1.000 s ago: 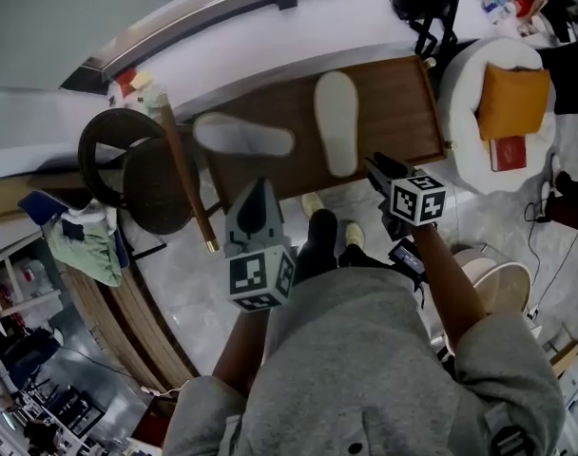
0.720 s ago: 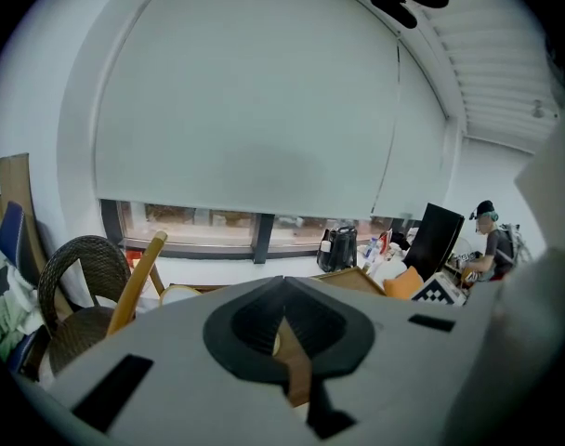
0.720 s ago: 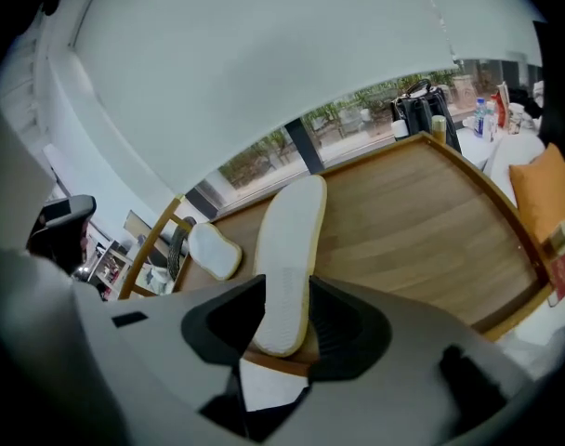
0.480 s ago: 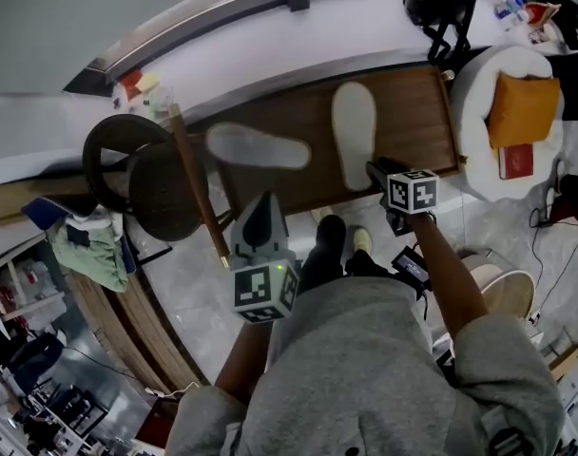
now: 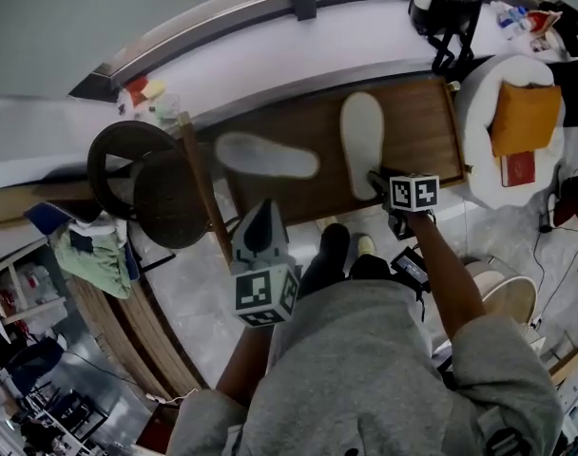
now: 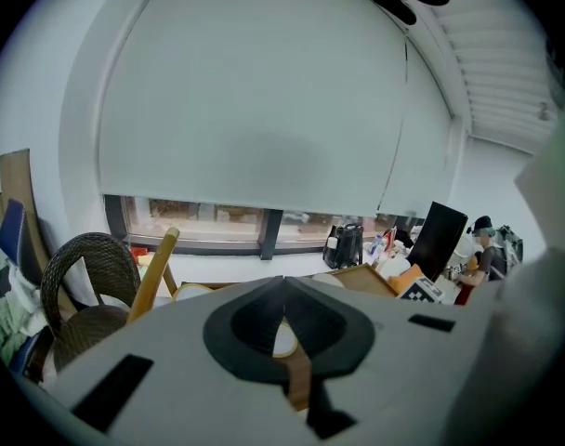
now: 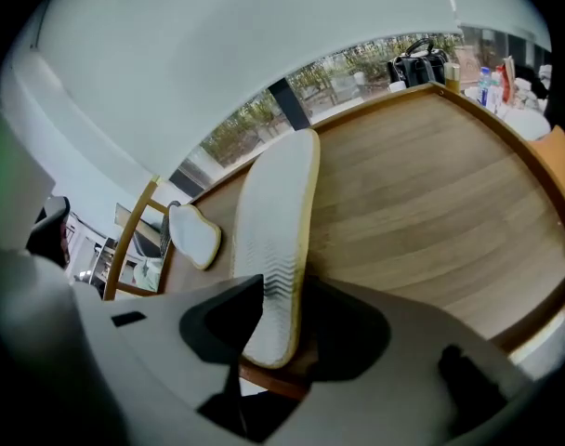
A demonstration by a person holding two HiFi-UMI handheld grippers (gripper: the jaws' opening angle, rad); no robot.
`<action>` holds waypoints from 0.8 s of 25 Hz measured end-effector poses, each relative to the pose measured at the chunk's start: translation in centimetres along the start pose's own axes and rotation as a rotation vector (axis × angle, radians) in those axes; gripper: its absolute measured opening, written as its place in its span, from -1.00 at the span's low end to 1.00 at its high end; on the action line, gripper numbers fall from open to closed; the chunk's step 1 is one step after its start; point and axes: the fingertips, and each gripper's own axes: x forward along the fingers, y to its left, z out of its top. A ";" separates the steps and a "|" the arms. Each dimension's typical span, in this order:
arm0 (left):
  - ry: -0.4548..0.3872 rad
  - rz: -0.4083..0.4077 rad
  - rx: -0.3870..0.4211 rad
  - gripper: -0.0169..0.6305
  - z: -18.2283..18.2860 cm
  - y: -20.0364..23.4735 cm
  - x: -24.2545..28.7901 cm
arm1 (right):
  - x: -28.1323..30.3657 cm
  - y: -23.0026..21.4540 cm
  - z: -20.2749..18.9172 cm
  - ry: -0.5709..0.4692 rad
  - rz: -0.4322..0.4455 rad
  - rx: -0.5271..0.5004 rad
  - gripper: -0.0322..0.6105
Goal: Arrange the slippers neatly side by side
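Two white slippers lie sole up on the brown wooden table (image 5: pixel 422 122). The left slipper (image 5: pixel 267 155) lies crosswise and the right slipper (image 5: pixel 362 145) points away from me. My right gripper (image 5: pixel 377 179) is at the right slipper's heel. In the right gripper view that heel (image 7: pixel 278 277) sits between the jaws of the right gripper (image 7: pixel 284 288), which have just been opening; a gap shows on the right side, so it is open. The other slipper (image 7: pixel 194 235) lies further left. My left gripper (image 5: pixel 260 218) hovers over the table's near edge, shut (image 6: pixel 283 282) and empty.
A wicker chair (image 5: pixel 142 183) and a slanted wooden pole (image 5: pixel 203 198) stand left of the table. A white round seat with an orange cushion (image 5: pixel 522 117) is at the right, a black bag (image 5: pixel 448 8) behind the table. My feet (image 5: pixel 335 245) are at the table's near edge.
My right gripper has come down to the right slipper's heel, which now lies between its jaws. The left gripper has edged a little toward the table. Both slippers lie as before.
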 end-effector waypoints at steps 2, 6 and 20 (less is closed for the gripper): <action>-0.003 0.000 -0.001 -0.90 0.1 0.2 -0.1 | -0.1 0.3 0.3 -0.009 -0.002 -0.020 -0.44; -0.009 -0.006 -0.002 -0.90 0.2 0.3 0.0 | -1.3 0.8 1.6 -0.091 -0.041 -0.073 -0.63; -0.049 -0.041 0.011 -0.90 1.1 -0.9 -0.2 | -7.8 -1.3 4.5 -0.227 -0.364 -0.309 -0.76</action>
